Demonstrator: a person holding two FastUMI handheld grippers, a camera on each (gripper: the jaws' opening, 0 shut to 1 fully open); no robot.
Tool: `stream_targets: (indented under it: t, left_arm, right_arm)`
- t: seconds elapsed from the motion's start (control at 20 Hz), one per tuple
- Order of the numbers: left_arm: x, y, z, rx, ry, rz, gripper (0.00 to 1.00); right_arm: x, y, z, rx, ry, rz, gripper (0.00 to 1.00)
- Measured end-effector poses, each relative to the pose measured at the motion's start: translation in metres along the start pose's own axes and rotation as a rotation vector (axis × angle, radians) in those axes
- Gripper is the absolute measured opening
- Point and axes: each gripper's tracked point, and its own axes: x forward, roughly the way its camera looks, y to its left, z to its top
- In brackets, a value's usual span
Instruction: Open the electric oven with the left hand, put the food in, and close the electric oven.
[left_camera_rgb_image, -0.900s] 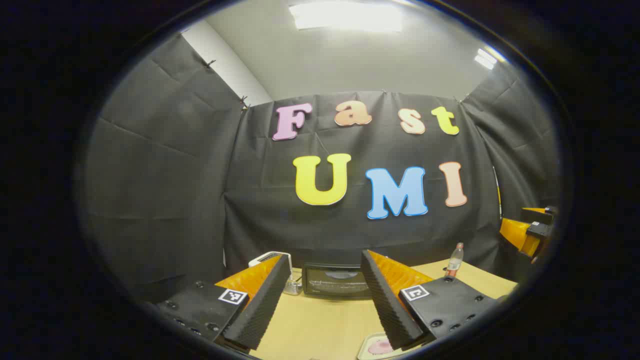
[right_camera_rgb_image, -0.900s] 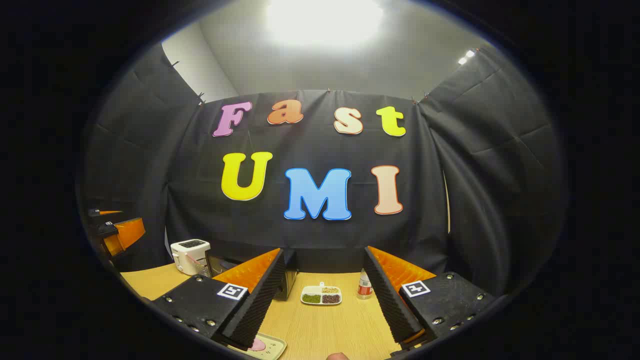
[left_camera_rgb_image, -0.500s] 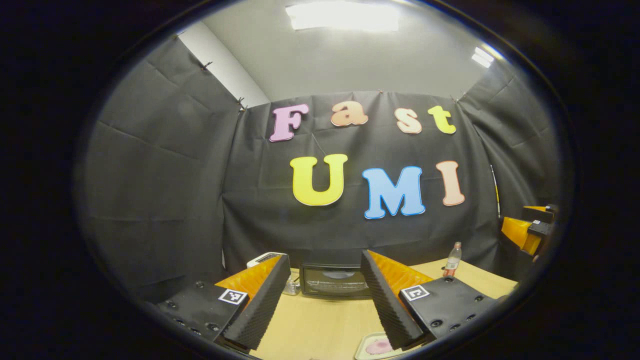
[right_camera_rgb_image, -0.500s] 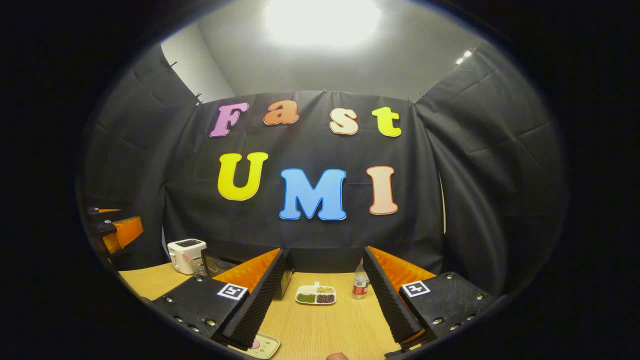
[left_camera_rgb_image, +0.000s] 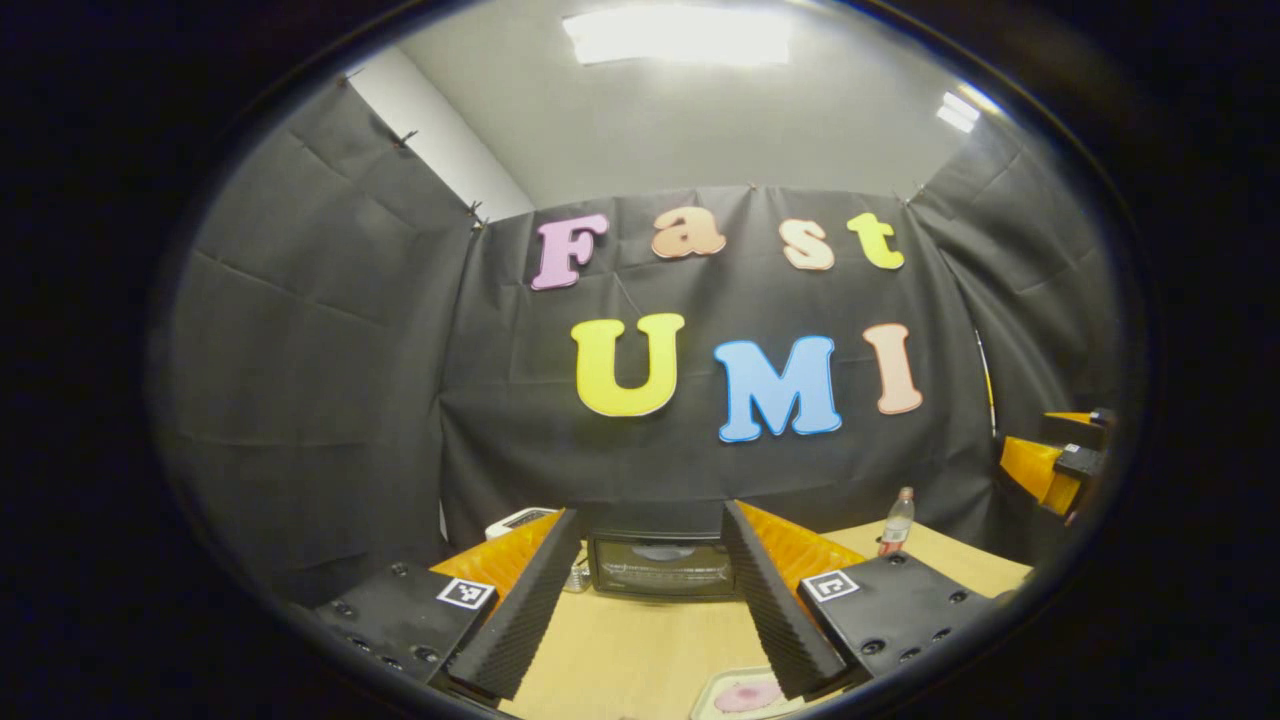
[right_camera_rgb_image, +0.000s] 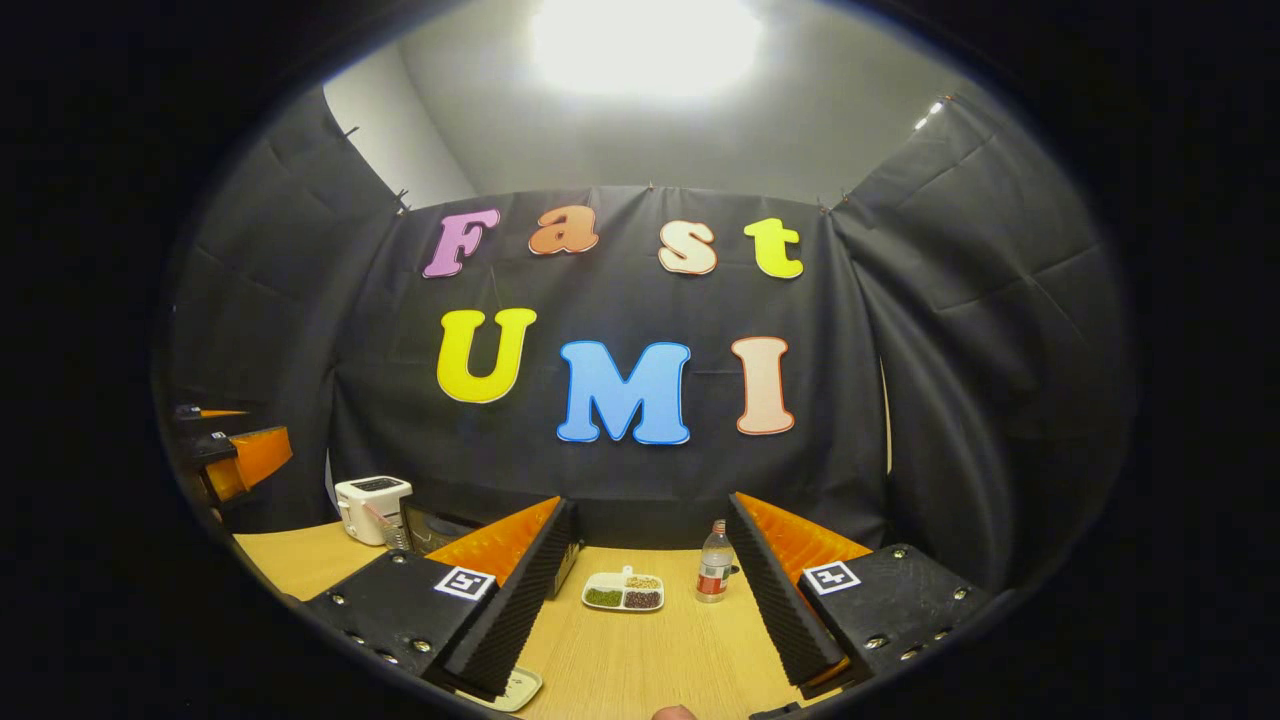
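The left gripper (left_camera_rgb_image: 650, 570) hangs above the wooden table (left_camera_rgb_image: 620, 655) with its fingers spread wide and nothing between them. Straight ahead, framed between those fingers, the black oven (left_camera_rgb_image: 660, 567) sits at the back of the table against the cloth wall, its glass door shut. Near the front edge, below the left gripper, a pale tray (left_camera_rgb_image: 745, 695) carries a pink piece of food (left_camera_rgb_image: 750, 696); what kind of food I cannot tell.

The right gripper (right_camera_rgb_image: 650, 580) is also wide apart and holds nothing. Beyond its fingers lies a small white dish (right_camera_rgb_image: 623, 592) split into compartments: green bits in one, dark bits in another, pale bits in a third at the back. Just beside it stands a clear bottle (right_camera_rgb_image: 713, 575), upright, with a red label. A white toaster (right_camera_rgb_image: 372, 508) stands beside the oven.
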Motion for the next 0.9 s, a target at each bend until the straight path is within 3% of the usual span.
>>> stream_targets:
  t: [0.25,0.45,0.5,0.55,0.75,0.8,0.9]
  left_arm:
    - [0.018,0.005,0.001,-0.011,0.003,0.037,1.0]
    - [0.05,0.014,0.002,-0.004,0.001,0.047,1.0]
    - [0.062,0.015,-0.001,-0.006,0.002,0.041,0.96]
    - [0.075,0.016,-0.005,-0.008,0.005,0.034,1.0]
    - [0.136,0.02,-0.025,0.001,0.008,-0.005,1.0]
    - [0.152,0.019,-0.031,0.001,0.014,-0.025,0.9]
    - [0.182,0.02,-0.046,0.001,0.026,-0.056,0.93]
  right_arm:
    - [0.002,0.005,-0.001,0.005,-0.032,0.076,0.96]
    - [0.01,0.007,-0.011,0.024,-0.005,0.088,0.96]
    - [0.014,0.007,-0.01,0.027,-0.011,0.082,0.96]
    - [0.018,0.007,-0.01,0.025,-0.013,0.073,0.96]
    - [0.043,0.009,-0.011,0.025,-0.007,0.002,0.96]
    - [0.048,0.01,-0.01,0.028,-0.01,-0.017,0.96]
    - [0.061,0.013,-0.007,0.026,-0.018,-0.055,0.96]
